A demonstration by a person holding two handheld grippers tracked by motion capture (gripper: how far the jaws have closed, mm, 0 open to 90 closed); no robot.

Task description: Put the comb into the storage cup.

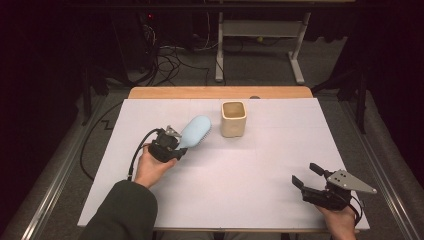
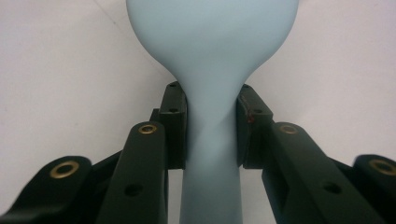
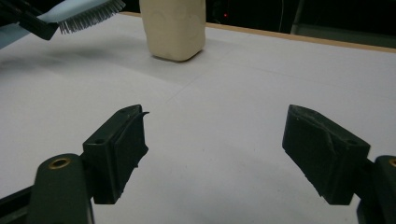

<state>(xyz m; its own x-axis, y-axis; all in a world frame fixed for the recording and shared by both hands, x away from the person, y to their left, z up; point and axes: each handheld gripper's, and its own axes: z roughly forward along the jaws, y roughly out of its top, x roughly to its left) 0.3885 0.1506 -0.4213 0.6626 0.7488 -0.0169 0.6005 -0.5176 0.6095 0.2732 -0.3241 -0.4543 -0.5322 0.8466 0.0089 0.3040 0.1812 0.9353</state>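
Hairbrush [image 2: 211, 70] handle is sitting clamped between left gripper [image 2: 211, 126] jaws; right gripper [image 3: 233, 154] jaws are gaping over the white counter [image 3: 224, 107].

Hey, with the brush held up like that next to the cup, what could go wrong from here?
1. The left gripper clamps only the brush's narrow, smooth neck, so the brush might slip or twist.
2. The brush head hangs close to the cup; a swing may knock the cup over.
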